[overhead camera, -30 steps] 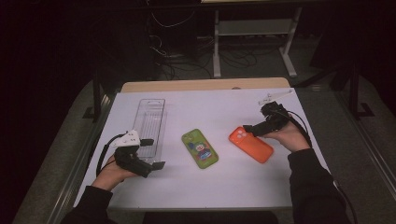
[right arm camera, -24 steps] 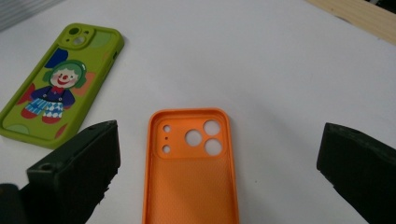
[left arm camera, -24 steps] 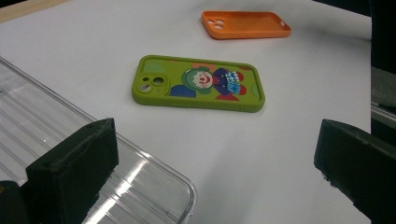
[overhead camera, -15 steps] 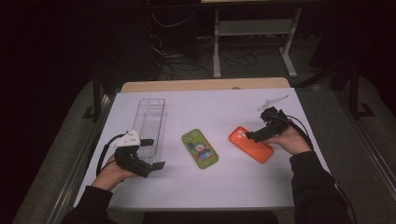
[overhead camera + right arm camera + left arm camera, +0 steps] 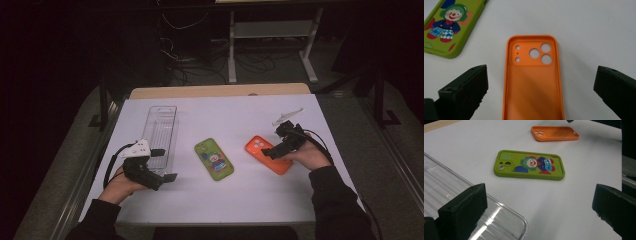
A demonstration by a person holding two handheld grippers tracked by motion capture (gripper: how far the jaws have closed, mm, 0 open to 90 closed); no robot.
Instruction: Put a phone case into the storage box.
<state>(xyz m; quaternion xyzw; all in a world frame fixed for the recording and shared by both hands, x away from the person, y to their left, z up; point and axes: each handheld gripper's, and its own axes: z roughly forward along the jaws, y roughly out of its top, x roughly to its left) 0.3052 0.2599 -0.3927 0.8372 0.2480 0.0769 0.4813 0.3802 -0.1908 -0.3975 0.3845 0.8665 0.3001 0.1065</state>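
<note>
From the high view, a white table (image 5: pixel 300 200) fills the middle of the scene, with dark floor and cables behind it. A person's two forearms in dark sleeves come in from the bottom edge. The left hand (image 5: pixel 120 182) holds the left gripper (image 5: pixel 167 176) low on the table's left side, its tips just beside the near end of a clear plastic tray (image 5: pixel 161 131) that lies lengthwise, running away from the person. The right hand (image 5: pixel 305 159) holds the right gripper (image 5: pixel 267 152) over the near half of an orange case (image 5: pixel 260 150), which lies flat on the table's right side. Between tray and orange case lies a green case (image 5: pixel 214 159), also flat, apart from both. From the left gripper view, the two black jaws stand wide apart with nothing between them; the left jaw sits over the rounded corner of the tray (image 5: pixel 499 220). Beyond them the green case (image 5: pixel 530 165) lies picture side up, showing a clown, and farther off the orange case (image 5: pixel 555 133) lies near the top edge. From the right gripper view, the jaws are again spread wide and hold nothing. The orange case (image 5: pixel 532 85) lies directly between them, hollow side up, its camera cutouts at the far end, its near end running out of the bottom edge. The green case (image 5: pixel 449 27) shows at the upper left corner.
</note>
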